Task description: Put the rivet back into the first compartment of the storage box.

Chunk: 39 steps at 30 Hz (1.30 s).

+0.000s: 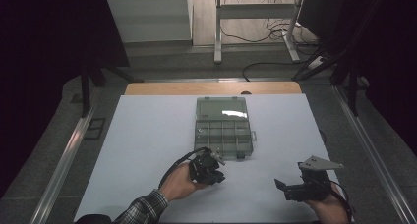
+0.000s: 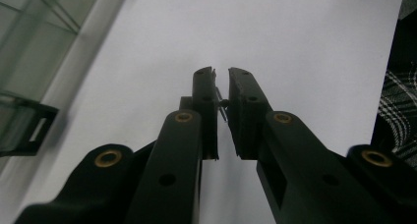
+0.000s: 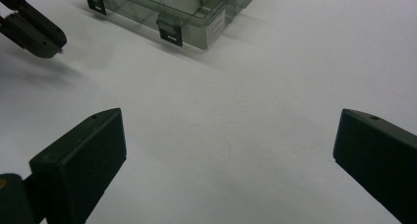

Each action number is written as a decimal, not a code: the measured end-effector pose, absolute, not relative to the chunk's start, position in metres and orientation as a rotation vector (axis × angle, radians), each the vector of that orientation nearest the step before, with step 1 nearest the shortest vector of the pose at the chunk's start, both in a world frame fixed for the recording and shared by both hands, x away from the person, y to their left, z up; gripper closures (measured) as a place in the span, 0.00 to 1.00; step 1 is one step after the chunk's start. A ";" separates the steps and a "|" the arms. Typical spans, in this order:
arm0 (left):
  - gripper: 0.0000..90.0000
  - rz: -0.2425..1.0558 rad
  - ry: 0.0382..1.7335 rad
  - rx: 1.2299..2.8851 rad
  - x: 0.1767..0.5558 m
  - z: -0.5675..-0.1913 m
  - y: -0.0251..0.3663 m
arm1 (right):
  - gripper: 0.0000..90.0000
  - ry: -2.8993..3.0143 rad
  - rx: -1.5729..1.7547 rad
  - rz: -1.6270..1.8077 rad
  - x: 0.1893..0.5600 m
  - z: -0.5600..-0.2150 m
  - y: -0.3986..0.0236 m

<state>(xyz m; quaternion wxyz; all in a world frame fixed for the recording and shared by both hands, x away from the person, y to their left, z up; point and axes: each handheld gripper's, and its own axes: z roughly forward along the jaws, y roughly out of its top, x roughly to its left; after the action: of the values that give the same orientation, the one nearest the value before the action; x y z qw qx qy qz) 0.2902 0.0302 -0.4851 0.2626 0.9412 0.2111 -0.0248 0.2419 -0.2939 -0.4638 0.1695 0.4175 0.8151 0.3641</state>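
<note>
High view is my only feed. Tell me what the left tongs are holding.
Observer: The left tongs pinch a small metal pin between their pads.
Operator: Report the right tongs.
Observer: The right tongs stand wide open over the white table, with nothing between them.
Operator: Check the box's front wall.
Observer: The clear box carries a white label just beside a dark latch.

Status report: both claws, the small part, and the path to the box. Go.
Left claw shut on a small screw, just short of the open compartment box. Right claw open, holding nothing. Bare white table between screw and box.
</note>
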 end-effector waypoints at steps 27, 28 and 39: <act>0.92 -0.044 0.716 2.446 0.330 -0.444 0.068 | 0.00 2.316 1.191 1.037 0.242 -0.464 -0.294; 0.92 -0.039 0.726 2.444 0.332 -0.442 0.069 | 0.00 2.316 1.191 1.037 0.242 -0.464 -0.294; 0.92 -0.001 0.778 2.462 0.351 -0.435 0.078 | 0.00 2.316 1.192 1.039 0.242 -0.464 -0.294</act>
<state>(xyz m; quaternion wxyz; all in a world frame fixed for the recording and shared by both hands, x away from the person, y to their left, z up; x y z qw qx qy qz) 0.3512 0.0782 -0.4346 0.2762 0.9165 0.2894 -0.0004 0.2422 -0.2941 -0.4637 0.1679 0.4189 0.8142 0.3652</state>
